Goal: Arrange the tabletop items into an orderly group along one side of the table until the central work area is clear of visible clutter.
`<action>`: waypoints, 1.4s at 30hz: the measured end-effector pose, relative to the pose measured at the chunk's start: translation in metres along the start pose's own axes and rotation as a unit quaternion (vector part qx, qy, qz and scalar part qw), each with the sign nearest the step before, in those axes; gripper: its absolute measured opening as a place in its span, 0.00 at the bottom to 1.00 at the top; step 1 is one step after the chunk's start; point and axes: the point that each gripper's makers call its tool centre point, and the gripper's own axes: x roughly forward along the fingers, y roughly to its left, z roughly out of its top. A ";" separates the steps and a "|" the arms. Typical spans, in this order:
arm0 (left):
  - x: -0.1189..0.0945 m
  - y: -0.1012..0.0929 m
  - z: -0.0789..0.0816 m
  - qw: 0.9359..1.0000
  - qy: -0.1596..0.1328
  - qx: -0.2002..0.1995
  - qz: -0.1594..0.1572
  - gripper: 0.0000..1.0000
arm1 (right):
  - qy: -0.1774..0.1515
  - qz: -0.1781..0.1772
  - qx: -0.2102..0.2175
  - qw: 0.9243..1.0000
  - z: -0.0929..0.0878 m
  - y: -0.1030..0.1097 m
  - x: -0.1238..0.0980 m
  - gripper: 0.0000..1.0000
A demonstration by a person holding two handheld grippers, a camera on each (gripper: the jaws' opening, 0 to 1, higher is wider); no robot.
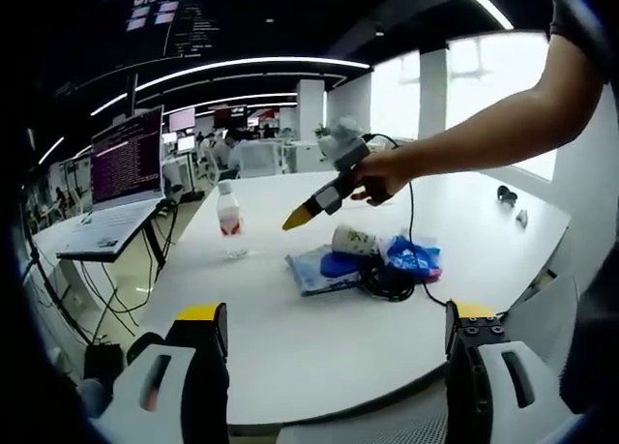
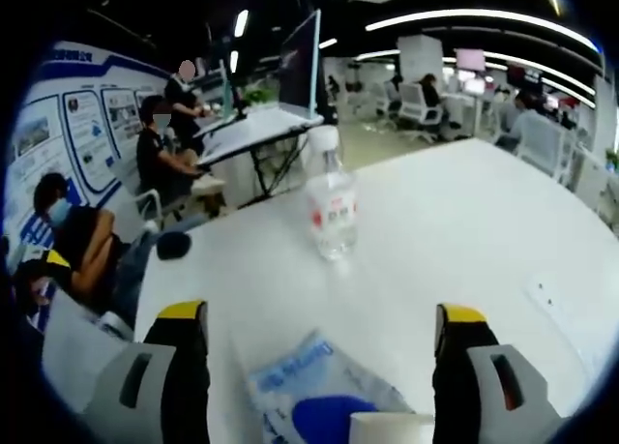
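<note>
On the white table (image 1: 319, 347) stands a clear water bottle (image 1: 229, 222) with a red label. To its right lies a pile: a flat blue packet (image 1: 308, 272), a blue round item (image 1: 338, 263), a tipped paper cup (image 1: 356, 239), a blue bag (image 1: 414, 258) and a coiled black cable (image 1: 387, 283). My left gripper (image 1: 336, 318) is open at the near table edge, short of the pile. A hand holds my right gripper (image 1: 295, 218) above the packet, aimed at the bottle. In the right gripper view that gripper (image 2: 322, 313) is open, with the bottle (image 2: 332, 217) ahead and the packet (image 2: 309, 371) below.
A laptop (image 1: 126, 163) on a stand sits left of the table. Two small dark items (image 1: 506, 192) lie at the far right edge. A black object (image 2: 174, 244) rests at the table's left edge. Seated people (image 2: 77, 241) and a desk with a monitor (image 2: 300, 62) are beyond.
</note>
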 end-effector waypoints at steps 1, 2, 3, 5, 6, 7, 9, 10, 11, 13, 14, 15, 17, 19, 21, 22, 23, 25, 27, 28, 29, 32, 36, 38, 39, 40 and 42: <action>0.000 -0.001 0.000 1.000 0.000 0.002 -0.001 0.93 | -0.001 -0.001 0.001 1.000 -0.001 0.000 -0.004 0.98; 0.000 -0.002 0.000 1.000 0.000 0.003 -0.002 0.93 | -0.001 -0.002 0.002 1.000 -0.002 0.002 -0.008 0.98; 0.000 -0.002 0.000 1.000 0.000 0.003 -0.002 0.93 | -0.002 -0.002 0.003 1.000 -0.003 0.004 -0.010 0.99; -0.001 -0.004 0.001 1.000 -0.002 0.005 -0.004 0.93 | -0.002 -0.003 0.004 1.000 -0.006 0.006 -0.018 1.00; -0.001 -0.005 0.001 1.000 -0.002 0.005 -0.005 0.93 | -0.002 -0.005 0.005 1.000 -0.009 0.006 -0.022 1.00; -0.001 -0.005 0.002 1.000 -0.004 0.005 -0.006 0.94 | -0.002 -0.006 0.006 1.000 -0.010 0.005 -0.024 1.00; -0.002 -0.007 0.001 1.000 -0.005 0.005 -0.008 0.94 | 0.000 -0.008 0.009 1.000 -0.014 0.004 -0.030 1.00; -0.002 -0.008 0.001 1.000 -0.006 0.004 -0.010 0.94 | 0.001 -0.007 0.010 1.000 -0.017 0.004 -0.033 1.00; -0.002 -0.010 0.001 1.000 -0.006 0.002 -0.013 0.94 | 0.004 -0.007 0.011 1.000 -0.019 0.004 -0.035 1.00; -0.002 -0.012 0.001 1.000 -0.007 0.005 -0.014 0.94 | 0.007 -0.009 0.011 1.000 -0.024 0.002 -0.041 1.00; -0.002 -0.012 0.000 1.000 -0.005 0.007 -0.014 0.94 | 0.007 -0.009 0.012 1.000 -0.026 0.004 -0.044 1.00; -0.002 -0.012 -0.001 1.000 -0.004 0.007 -0.015 0.94 | 0.008 -0.010 0.014 1.000 -0.027 0.004 -0.046 1.00; -0.003 -0.013 -0.001 1.000 -0.006 0.005 -0.015 0.95 | 0.003 -0.013 0.019 1.000 -0.029 0.005 -0.053 1.00; -0.003 -0.013 -0.001 1.000 -0.007 0.003 -0.014 0.95 | -0.002 -0.011 0.028 1.000 -0.029 0.007 -0.057 1.00; -0.004 -0.013 -0.002 1.000 -0.006 0.003 -0.013 0.95 | 0.004 -0.012 0.028 1.000 -0.034 0.009 -0.060 1.00; -0.004 -0.013 -0.002 1.000 -0.006 0.002 -0.014 0.95 | 0.007 -0.012 0.028 1.000 -0.036 0.010 -0.061 1.00; -0.005 -0.014 -0.002 1.000 -0.008 0.002 -0.014 0.95 | 0.010 -0.013 0.030 0.999 -0.039 0.010 -0.062 1.00; -0.005 -0.015 -0.003 1.000 -0.006 0.001 -0.013 0.95 | 0.010 -0.013 0.033 0.999 -0.042 0.011 -0.064 1.00; -0.006 -0.015 -0.004 1.000 -0.005 0.001 -0.014 0.95 | 0.013 -0.014 0.036 0.999 -0.046 0.012 -0.066 1.00; -0.006 -0.016 -0.005 1.000 -0.004 0.000 -0.014 0.95 | 0.018 -0.016 0.037 0.999 -0.050 0.012 -0.066 1.00; -0.006 -0.016 -0.005 1.000 -0.004 0.000 -0.014 0.95 | 0.022 -0.017 0.037 0.999 -0.053 0.011 -0.066 1.00; -0.007 -0.017 -0.006 1.000 -0.002 0.000 -0.015 0.95 | 0.033 -0.020 0.044 0.998 -0.063 0.008 -0.068 0.99; -0.007 -0.017 -0.007 1.000 -0.001 0.000 -0.016 0.95 | 0.044 -0.024 0.055 0.997 -0.073 0.003 -0.069 0.99; -0.007 -0.018 -0.007 1.000 0.000 0.000 -0.017 0.95 | 0.057 -0.023 0.057 0.996 -0.080 0.001 -0.069 1.00; -0.007 -0.018 -0.007 1.000 0.000 0.000 -0.017 0.95 | 0.061 -0.027 0.057 0.996 -0.082 -0.001 -0.069 1.00; -0.007 -0.018 -0.007 1.000 -0.001 0.000 -0.018 0.95 | 0.064 -0.029 0.056 0.996 -0.083 -0.006 -0.068 1.00; -0.007 -0.019 -0.008 1.000 0.000 0.000 -0.019 0.95 | 0.069 -0.028 0.063 0.995 -0.087 -0.014 -0.066 1.00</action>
